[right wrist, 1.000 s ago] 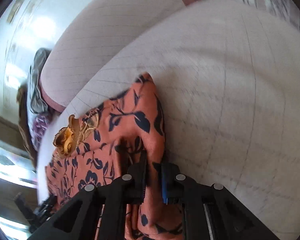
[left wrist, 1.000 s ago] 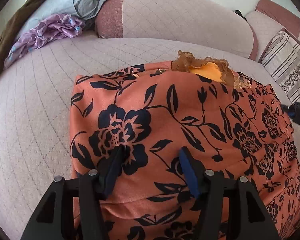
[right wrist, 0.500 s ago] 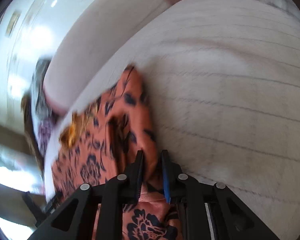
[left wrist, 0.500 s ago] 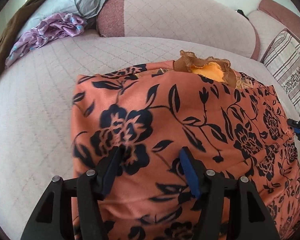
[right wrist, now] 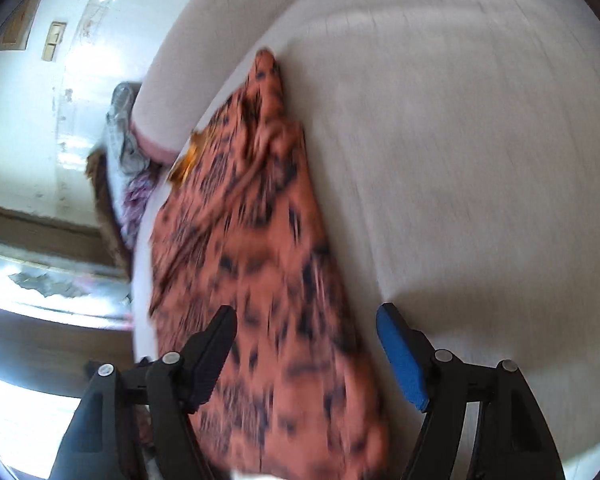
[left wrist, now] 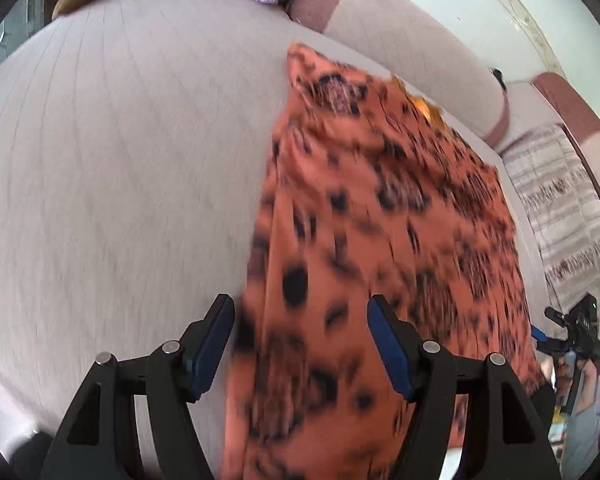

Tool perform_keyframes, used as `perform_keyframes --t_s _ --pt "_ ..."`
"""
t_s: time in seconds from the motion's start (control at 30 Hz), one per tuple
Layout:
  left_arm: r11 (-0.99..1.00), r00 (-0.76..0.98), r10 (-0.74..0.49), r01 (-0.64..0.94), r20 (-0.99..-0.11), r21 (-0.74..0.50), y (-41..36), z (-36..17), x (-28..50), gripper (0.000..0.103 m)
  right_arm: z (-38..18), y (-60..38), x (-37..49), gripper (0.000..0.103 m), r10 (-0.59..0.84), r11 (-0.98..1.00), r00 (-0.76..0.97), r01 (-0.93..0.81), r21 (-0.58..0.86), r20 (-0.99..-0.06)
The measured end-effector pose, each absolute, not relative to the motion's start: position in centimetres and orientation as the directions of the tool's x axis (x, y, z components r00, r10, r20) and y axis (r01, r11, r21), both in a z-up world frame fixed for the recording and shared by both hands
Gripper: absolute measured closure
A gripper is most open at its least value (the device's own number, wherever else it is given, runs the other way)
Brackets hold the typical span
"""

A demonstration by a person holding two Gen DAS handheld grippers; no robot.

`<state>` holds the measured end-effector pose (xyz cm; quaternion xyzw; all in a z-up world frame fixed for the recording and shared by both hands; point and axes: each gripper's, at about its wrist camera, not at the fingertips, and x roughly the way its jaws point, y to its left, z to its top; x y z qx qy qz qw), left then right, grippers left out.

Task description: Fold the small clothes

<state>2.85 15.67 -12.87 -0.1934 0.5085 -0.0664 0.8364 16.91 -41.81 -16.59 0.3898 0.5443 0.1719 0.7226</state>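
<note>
A pale pink quilted sofa seat carries a silky orange garment with a dark floral print, folded into a long, blurred strip. Both tools angle downward over its near end: left gripper and right gripper, jaws spreading apart, pads clear of the cloth.

left gripper: black frame, silver screws | fingers: blue pads
</note>
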Motion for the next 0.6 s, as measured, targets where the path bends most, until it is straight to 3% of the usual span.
perform_keyframes --t_s 0.3,0.43,0.6 --pt "0.897 0.457 -0.321 -0.133 -0.829 -0.421 14.7 -12.9 -2.0 0.028 -18.0 -38.4 11.3 0.029 0.722 0.661 0.168 0.118 0.741 -0.671" --pt "0.901 0.450 -0.297 -0.161 -0.842 -0.404 14.5 -12.6 -3.4 0.028 -18.3 -37.9 10.4 0.057 0.677 0.717 0.131 0.105 0.689 -0.724" --pt "0.913 0.446 -0.283 -0.147 -0.849 -0.381 14.2 -12.6 -4.5 0.028 -18.5 -39.2 8.8 0.059 0.661 0.733 0.143 0.084 0.675 -0.737"
